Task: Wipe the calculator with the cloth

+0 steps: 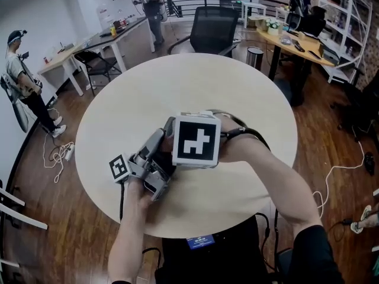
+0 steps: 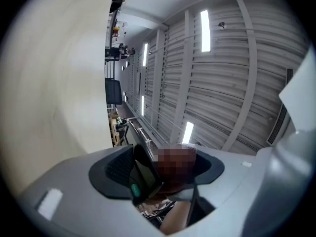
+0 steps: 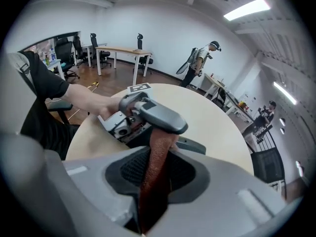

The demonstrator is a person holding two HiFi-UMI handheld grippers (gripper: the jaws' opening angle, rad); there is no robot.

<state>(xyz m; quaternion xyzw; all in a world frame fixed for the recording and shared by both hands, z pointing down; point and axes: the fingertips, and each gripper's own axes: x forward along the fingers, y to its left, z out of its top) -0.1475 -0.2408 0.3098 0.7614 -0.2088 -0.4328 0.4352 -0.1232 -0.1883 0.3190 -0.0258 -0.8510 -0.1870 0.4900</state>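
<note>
Both tools are up off the table, held together at its 6 o'clock edge, close to the person.

Left gripper: clamped on the calculator. It sits edge-on between the pads, screen and a green key showing, and the tool is tipped toward the ceiling.

Right gripper: jaws closed on the brown cloth. The cloth runs out toward 12 o'clock and ends right under the left tool's finger. In the head view the right tool's marker cube sits at 2 o'clock of the left tool and covers the meeting point.

Status, my read: both pickups are done and the cloth is at or on the calculator, so the wipe is in hand or about to start. No view shows actual contact or how much of the face has been covered. Left to do: the strokes across keys and screen, then set both items down.
</note>
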